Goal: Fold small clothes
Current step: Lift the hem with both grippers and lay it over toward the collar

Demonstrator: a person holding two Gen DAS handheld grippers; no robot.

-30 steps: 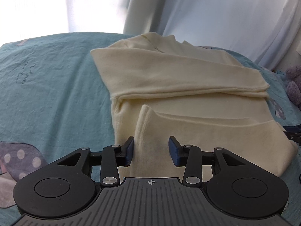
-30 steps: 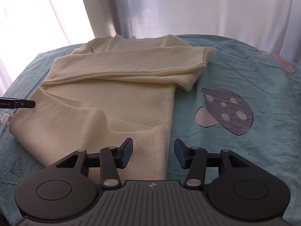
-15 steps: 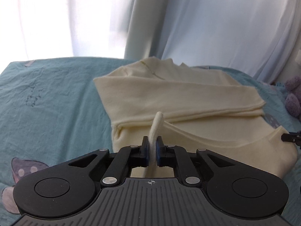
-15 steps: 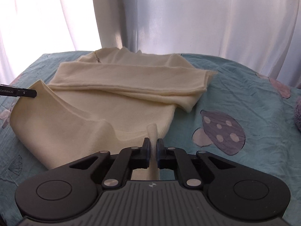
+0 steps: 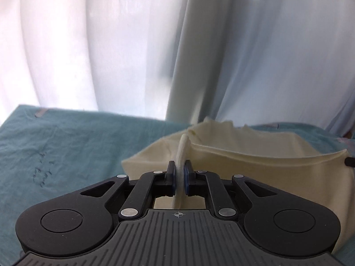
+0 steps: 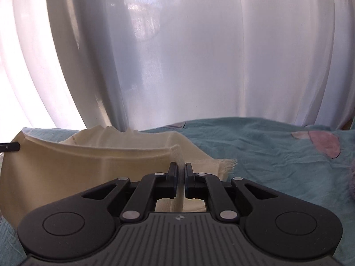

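A cream long-sleeved top (image 5: 255,168) lies on a teal bedsheet (image 5: 66,146), its near hem lifted off the sheet. My left gripper (image 5: 180,166) is shut on the left corner of that hem; a fold of cream cloth stands up between its pads. In the right wrist view the same cream top (image 6: 77,166) spans the left half, and my right gripper (image 6: 180,167) is shut on the hem's right corner. The raised hem hangs in a curve between the two grippers and hides the folded sleeves behind it. The tip of the other gripper (image 6: 10,146) shows at the left edge.
White curtains (image 5: 155,44) hang close behind the bed. The teal sheet (image 6: 277,155) carries a pink mushroom print (image 6: 324,144) at the right, and a grey plush edge (image 6: 350,181) shows at the far right. The sheet's far left edge (image 5: 26,113) meets the curtain.
Both grippers went from open around the hem to shut on it, then lifted and carried the hem toward the collar. The views now tilt up toward the curtains.
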